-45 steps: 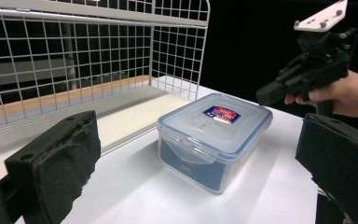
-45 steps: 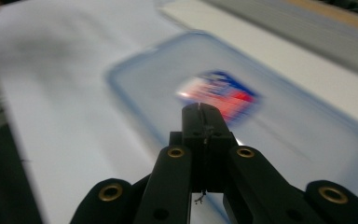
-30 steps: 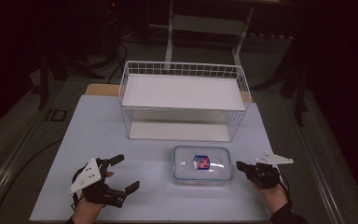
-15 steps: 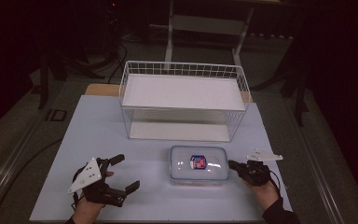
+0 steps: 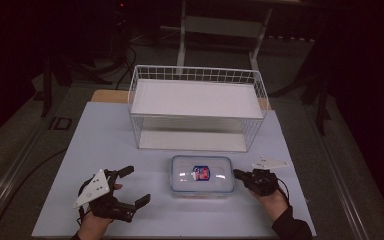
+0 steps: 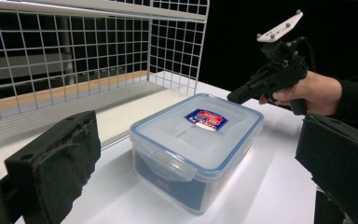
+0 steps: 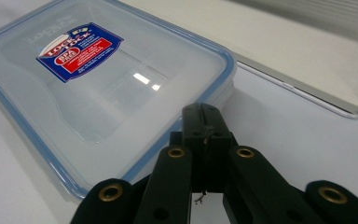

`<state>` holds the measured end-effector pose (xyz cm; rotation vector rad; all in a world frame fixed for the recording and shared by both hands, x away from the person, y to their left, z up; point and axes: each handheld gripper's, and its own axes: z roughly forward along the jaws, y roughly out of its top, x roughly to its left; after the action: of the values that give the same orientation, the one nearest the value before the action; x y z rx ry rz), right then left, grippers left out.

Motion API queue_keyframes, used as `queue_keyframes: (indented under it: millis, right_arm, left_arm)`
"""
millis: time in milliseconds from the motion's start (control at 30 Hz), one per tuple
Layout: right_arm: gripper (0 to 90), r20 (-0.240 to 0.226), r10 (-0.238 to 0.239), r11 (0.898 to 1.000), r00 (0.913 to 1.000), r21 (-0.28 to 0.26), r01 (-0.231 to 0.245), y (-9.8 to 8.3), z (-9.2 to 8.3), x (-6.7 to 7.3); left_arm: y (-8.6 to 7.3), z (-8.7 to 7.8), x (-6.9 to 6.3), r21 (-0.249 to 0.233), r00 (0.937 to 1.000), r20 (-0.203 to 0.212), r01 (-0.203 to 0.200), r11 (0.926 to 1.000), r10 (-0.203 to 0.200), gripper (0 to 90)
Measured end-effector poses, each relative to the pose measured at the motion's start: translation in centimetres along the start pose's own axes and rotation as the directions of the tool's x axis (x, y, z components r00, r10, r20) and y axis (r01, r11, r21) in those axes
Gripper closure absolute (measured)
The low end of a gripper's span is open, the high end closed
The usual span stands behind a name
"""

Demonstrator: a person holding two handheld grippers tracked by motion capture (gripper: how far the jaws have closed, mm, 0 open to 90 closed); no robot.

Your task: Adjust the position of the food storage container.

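The room around is dark, and my work place is a pale white table [image 5: 105, 145] under the lamp light. At the far half of the table stands a white wire basket [image 5: 197, 75] with a flat white bottom, and its open top faces up. Just in front of the basket, near the middle of the table, lies the clear plastic box [image 5: 202, 174]. It has a blue rim, a lid that is on, and a red and blue label [image 5: 200, 173] on top of the lid. The box sits flat on the table and does not touch the basket.

My right gripper [image 5: 238, 173] is at the right short side of the box. Its two black jaws are pressed together, with nothing between them, and the closed tip points at the edge of the lid. In the right gripper view the tip [image 7: 204, 122] is over the blue rim of the box [image 7: 98, 88], very near to it, but I cannot tell if it touches. In the left gripper view this same gripper [image 6: 240, 93] hangs just beside the far corner of the box [image 6: 196, 144].

My left gripper [image 5: 132, 187] is to the left of the box, well apart from it, low above the table. Its jaws are spread wide and hold nothing. The grey plate [image 5: 91, 187] on top of it is tilted toward the left.
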<state>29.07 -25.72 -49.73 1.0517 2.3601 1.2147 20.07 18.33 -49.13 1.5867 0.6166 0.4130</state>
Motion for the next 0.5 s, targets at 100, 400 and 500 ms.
queue_keyframes:
  millis: [100,400,500]
  right_arm:
    - [90.0,-0.011,-0.005,1.000,0.9999,0.004,0.005,0.3,0.4,0.4]
    - [90.0,-0.051,-0.018,1.000,0.9986,0.009,0.018,1.0,1.6,1.7]
    - [90.0,-0.047,-0.034,0.999,0.9983,0.012,0.034,1.2,1.8,2.0]
  left_arm:
    - [0.0,0.0,0.0,0.003,1.0000,-0.002,-0.002,1.0000,0.002,0.0]
    - [-0.1,0.1,0.0,0.009,1.0000,0.000,-0.001,1.0000,0.001,0.0]
    - [-0.1,0.1,-0.1,0.016,1.0000,0.002,0.000,0.9999,0.000,0.0]
